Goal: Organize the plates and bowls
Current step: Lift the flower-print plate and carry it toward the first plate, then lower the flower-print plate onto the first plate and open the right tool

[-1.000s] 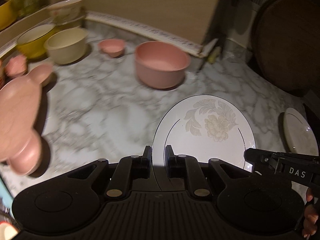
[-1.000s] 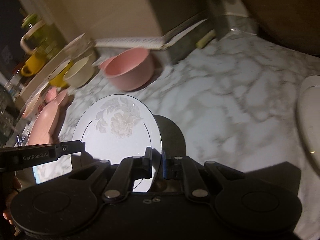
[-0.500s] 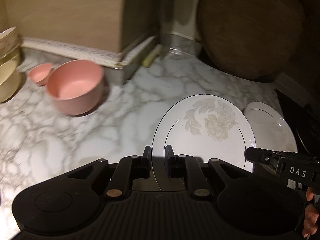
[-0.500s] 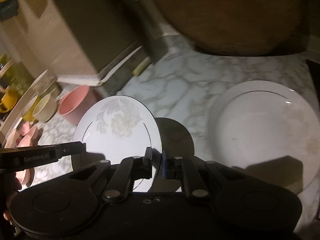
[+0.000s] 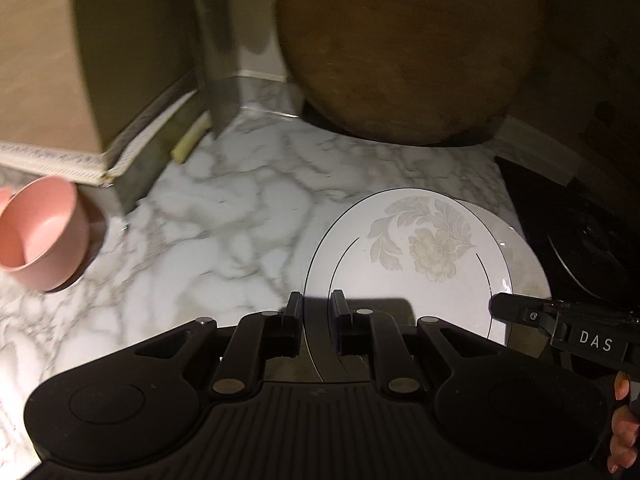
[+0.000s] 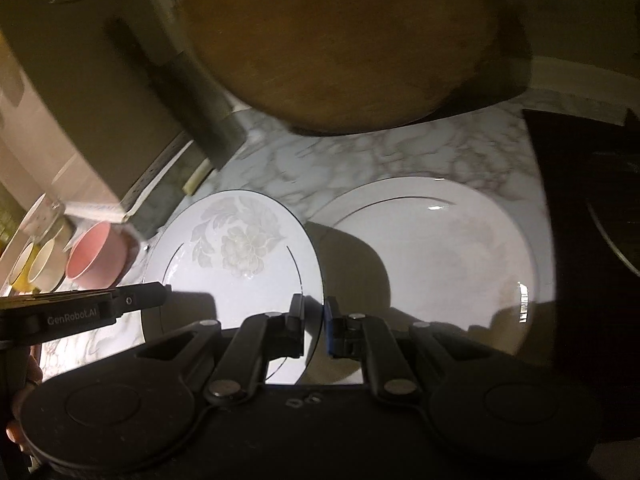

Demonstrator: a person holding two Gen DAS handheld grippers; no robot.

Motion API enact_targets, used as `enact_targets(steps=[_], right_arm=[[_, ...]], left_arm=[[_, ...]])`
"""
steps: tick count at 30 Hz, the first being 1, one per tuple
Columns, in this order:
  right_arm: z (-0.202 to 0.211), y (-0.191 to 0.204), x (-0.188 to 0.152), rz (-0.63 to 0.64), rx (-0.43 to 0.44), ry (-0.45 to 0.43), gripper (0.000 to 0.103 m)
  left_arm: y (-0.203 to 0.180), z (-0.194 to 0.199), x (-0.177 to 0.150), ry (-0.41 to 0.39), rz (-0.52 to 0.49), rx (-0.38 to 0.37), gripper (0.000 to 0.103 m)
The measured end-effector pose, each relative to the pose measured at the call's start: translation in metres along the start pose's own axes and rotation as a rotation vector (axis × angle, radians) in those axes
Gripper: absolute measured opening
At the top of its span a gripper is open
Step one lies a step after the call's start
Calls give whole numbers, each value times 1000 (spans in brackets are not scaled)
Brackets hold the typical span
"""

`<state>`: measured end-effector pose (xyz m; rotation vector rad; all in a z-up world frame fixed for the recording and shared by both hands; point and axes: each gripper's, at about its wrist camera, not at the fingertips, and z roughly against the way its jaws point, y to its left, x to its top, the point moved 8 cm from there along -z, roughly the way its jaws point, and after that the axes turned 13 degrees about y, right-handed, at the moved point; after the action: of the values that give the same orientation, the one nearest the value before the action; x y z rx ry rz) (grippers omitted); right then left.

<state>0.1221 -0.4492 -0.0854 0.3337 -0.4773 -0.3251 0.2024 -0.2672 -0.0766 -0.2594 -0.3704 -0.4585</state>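
Note:
A white plate with a grey flower print [image 5: 416, 256] [image 6: 236, 248] is held in the air by both grippers. My left gripper [image 5: 316, 312] is shut on its left rim. My right gripper [image 6: 314, 314] is shut on its right rim and also shows in the left wrist view [image 5: 520, 312]. The left gripper shows in the right wrist view [image 6: 140, 300]. A larger plain white plate [image 6: 436, 248] [image 5: 524, 260] lies on the marble counter [image 5: 240, 216], just right of and below the flowered plate, partly covered by it.
A pink bowl [image 5: 40, 236] [image 6: 94, 256] stands at the left. Cream bowls [image 6: 44, 268] sit beyond it. A round wooden board [image 5: 408, 48] leans at the back. A cardboard box [image 5: 48, 64] stands back left. A black stove [image 5: 584, 232] borders the right.
Both grippers have carried the flowered plate to the right. The plain white plate has come under it, and the pink bowl has slid to the left edge of view.

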Motion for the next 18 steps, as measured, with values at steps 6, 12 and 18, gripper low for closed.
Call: enact_targets(steps=[6,12,18], right_arm=[[12,-29,1,-45,-27,-16,8],[24,-58,1,-90,-49,-39,8],[29,-87,0,-135,-80,-46,8]], left_arm=[[-32,-10,10,5,-55,-14,13],[-63,-20,17,13,-110,-33,13],[-91,-37,22,27,-158,-41,13]])
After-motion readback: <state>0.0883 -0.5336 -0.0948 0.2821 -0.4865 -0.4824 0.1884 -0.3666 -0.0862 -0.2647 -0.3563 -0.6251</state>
